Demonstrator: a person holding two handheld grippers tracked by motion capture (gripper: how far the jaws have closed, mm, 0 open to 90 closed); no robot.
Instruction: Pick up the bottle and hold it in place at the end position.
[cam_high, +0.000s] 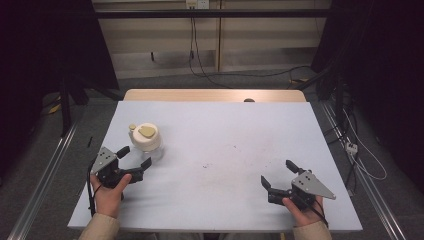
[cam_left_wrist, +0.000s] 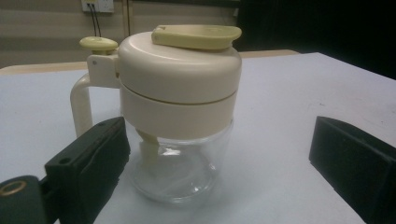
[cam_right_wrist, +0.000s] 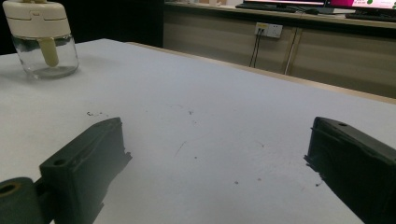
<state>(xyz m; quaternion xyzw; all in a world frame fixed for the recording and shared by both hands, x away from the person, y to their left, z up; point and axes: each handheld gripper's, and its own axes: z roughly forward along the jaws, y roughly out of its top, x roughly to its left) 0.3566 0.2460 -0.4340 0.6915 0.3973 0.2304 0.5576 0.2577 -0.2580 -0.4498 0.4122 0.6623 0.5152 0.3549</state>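
**Left gripper spread before the jar, right gripper idle**

A pale blue-grey mat (cam_high: 225, 150) covers the table (cam_high: 215, 95), whose wooden edge shows along the far side. The mat carries a scatter of small dark specks (cam_high: 210, 165) near its middle. Grey floor runs around the table, with metal rails at both sides and black cables (cam_high: 250, 75) trailing across the floor behind. Beyond stands a beige wall with a socket (cam_high: 196, 4), and dark curtains hang at left and right. In the right gripper view a counter with a socket (cam_right_wrist: 270, 30) and screens runs along the back of the room.

The jar (cam_high: 146, 138) stands upright on the left part of the mat: a clear glass base under a cream lid (cam_left_wrist: 180, 74) with a yellowish tab on top and a side handle (cam_left_wrist: 81, 105).

The left gripper (cam_high: 134, 156) sits just in front of the jar, held by the left hand (cam_high: 107, 192). Its jaws are spread wide and hold nothing; in the left gripper view the jar stands between them, apart from both, the left jaw nearer the glass.

The right gripper (cam_high: 278, 173), in the right hand (cam_high: 302, 207), rests at the near right of the mat, well apart from the jar. Its jaws are also spread wide over bare mat, gripping nothing.
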